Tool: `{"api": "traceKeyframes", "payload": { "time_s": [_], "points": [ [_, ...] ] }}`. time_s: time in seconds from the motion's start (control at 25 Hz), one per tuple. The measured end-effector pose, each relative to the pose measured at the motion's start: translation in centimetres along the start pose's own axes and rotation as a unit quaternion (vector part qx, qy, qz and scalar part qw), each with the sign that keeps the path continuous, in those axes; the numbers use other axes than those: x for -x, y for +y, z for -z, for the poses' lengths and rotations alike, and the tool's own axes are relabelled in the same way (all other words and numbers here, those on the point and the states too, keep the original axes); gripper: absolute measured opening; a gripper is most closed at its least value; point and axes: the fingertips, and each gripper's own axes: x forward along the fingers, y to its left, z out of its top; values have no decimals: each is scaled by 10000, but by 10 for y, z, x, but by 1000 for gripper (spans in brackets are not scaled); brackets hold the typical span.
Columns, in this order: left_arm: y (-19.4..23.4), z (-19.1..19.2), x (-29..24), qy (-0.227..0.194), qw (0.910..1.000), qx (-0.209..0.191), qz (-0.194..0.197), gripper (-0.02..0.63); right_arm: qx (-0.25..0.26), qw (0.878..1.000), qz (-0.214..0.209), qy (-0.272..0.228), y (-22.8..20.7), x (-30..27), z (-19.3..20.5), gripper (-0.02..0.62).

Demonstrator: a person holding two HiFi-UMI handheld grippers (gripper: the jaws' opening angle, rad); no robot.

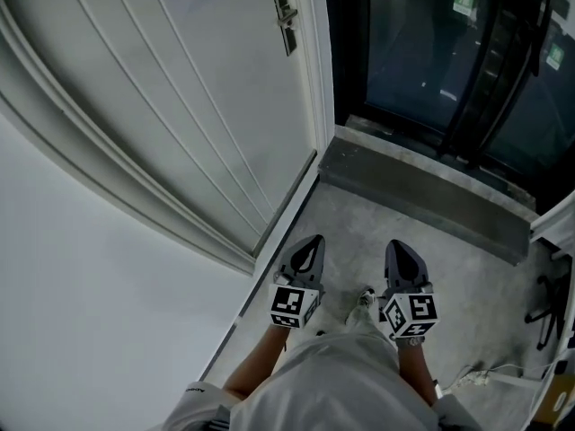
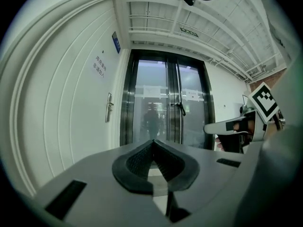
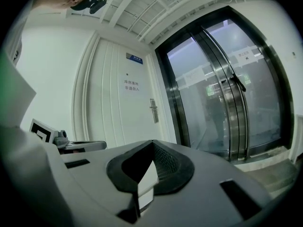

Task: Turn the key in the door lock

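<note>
Left gripper [image 1: 314, 241] and right gripper [image 1: 397, 245] are level side by side above the concrete floor [image 1: 359, 214], each clenched empty, jaw tips meeting. Well ahead, the door lock [image 1: 285, 16] sits at the right edge of the white door [image 1: 180, 106]. Dark glass doors [image 1: 449, 52] stand just beyond that edge.

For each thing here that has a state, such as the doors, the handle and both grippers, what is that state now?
White door: closed in its frame.
Door handle: lever level, not pressed.
Glass double doors: closed, the two leaves meeting.
Left gripper: jaws together, nothing between them.
Right gripper: jaws together, nothing between them.
</note>
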Motion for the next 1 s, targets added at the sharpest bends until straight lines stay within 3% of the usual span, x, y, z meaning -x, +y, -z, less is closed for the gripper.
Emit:
{"api": "traceKeyframes", "payload": {
  "time_s": [0.56, 0.84, 1.0],
  "points": [
    [12, -29, -143, -135, 9982, 99, -571, 9, 32, 9980, -625, 95, -100, -113, -36, -11],
    [-7, -31, -191, -196, 9977, 104, -645, 9, 7, 9974, -717, 109, -149, -140, -48, -11],
    [7, -32, -210, -130, 9970, 133, -748, 9, -27, 9968, -767, 202, -159, -161, -48, -11]
  ]
}}
